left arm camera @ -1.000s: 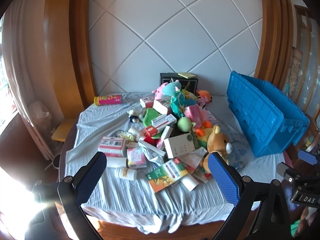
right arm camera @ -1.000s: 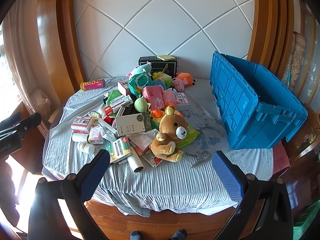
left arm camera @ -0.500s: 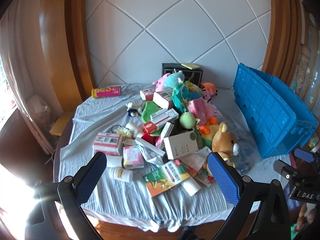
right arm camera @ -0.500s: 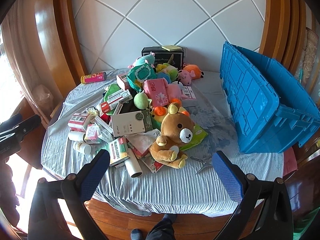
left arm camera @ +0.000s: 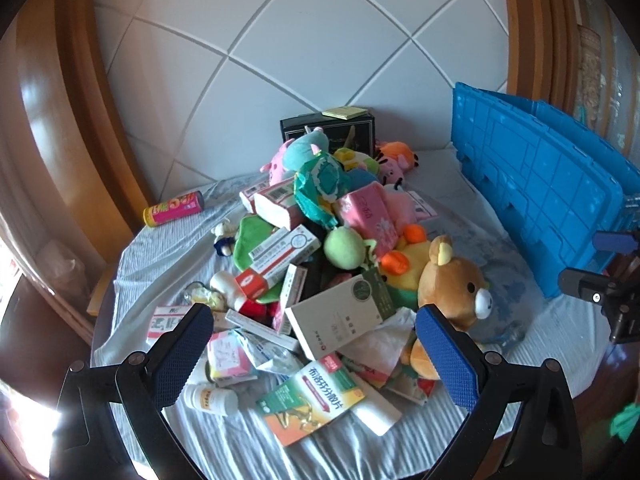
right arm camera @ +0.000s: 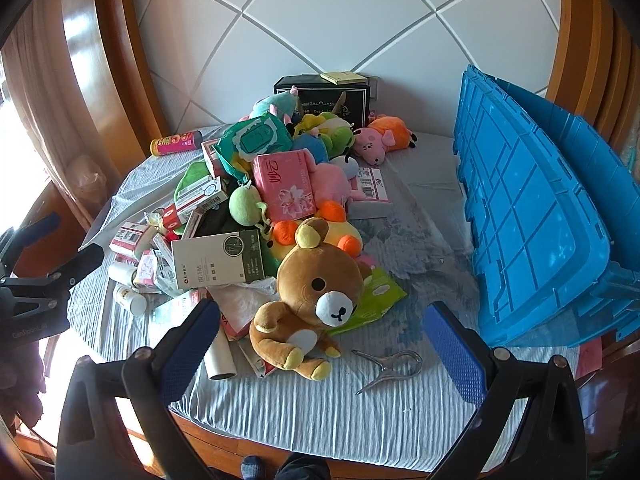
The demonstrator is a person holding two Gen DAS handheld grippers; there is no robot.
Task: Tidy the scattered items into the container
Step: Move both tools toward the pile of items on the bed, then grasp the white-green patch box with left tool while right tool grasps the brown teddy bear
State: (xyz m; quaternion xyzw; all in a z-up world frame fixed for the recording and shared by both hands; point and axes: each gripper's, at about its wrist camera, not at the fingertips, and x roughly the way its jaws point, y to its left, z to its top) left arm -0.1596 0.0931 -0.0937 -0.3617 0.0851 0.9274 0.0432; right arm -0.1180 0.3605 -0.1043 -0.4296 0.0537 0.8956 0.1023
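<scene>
The round wooden bench carries a wrinkled pale blue cloth that hangs over its near edge. On the cloth, seen from the right wrist: a heap of boxes and plush toys fills the middle, with a brown bear lying at its 6 o'clock edge. Metal tongs lie alone at 5 o'clock of the bear. A pink can lies on its side at 10 o'clock, well apart from the heap. A blue crate stands at 3 o'clock. A black box sits at 12 o'clock against the wall.
</scene>
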